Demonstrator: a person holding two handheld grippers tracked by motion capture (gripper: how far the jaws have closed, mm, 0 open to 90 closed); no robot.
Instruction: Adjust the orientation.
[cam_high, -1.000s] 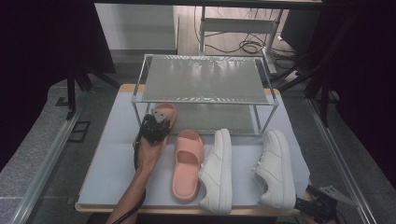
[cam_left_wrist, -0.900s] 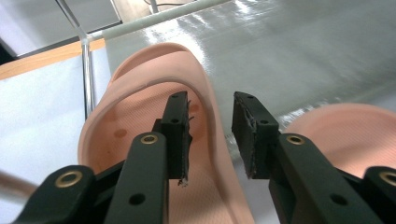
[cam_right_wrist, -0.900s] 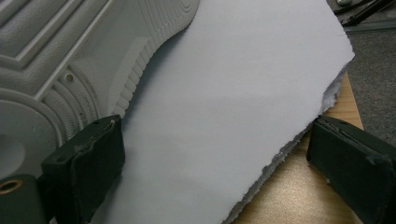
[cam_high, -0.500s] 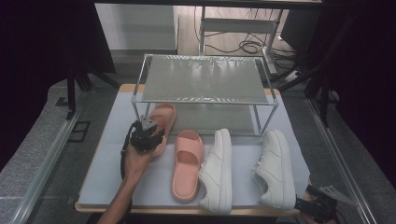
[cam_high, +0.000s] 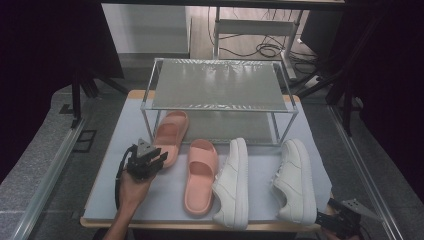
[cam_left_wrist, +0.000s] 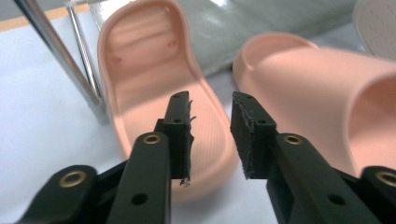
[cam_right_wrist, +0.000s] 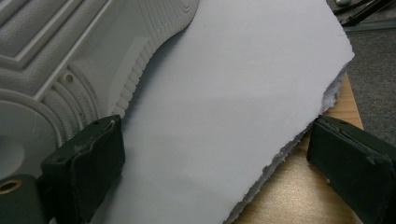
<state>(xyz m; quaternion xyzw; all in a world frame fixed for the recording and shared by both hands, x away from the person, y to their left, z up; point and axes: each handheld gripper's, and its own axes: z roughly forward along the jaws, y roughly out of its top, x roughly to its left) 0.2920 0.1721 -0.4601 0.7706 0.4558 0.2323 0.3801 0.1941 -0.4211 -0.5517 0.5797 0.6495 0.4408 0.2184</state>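
Two pink slides lie on the white mat. One pink slide (cam_high: 170, 134) (cam_left_wrist: 140, 60) has its toe under the rack's lower level, and the other slide (cam_high: 200, 175) (cam_left_wrist: 327, 79) lies beside it. My left gripper (cam_high: 158, 160) (cam_left_wrist: 210, 116) hovers just behind the first slide's heel, its jaws a little apart with nothing between them. Two white sneakers (cam_high: 232, 182) (cam_high: 295, 180) lie to the right. My right gripper (cam_high: 325, 219) (cam_right_wrist: 215, 158) stands wide open at the table's near right corner, beside a white sneaker (cam_right_wrist: 70, 46).
A metal-framed rack (cam_high: 220, 106) with a clear top shelf stands at the back of the table. The white mat (cam_high: 120, 150) (cam_right_wrist: 233, 84) covers a wooden table (cam_right_wrist: 299, 186). Rails run along both sides, and cables lie on the floor behind.
My left gripper has let go of the pink slide at the rack and drawn back toward the near left. The slide stays partly under the rack. The right gripper has hardly moved.
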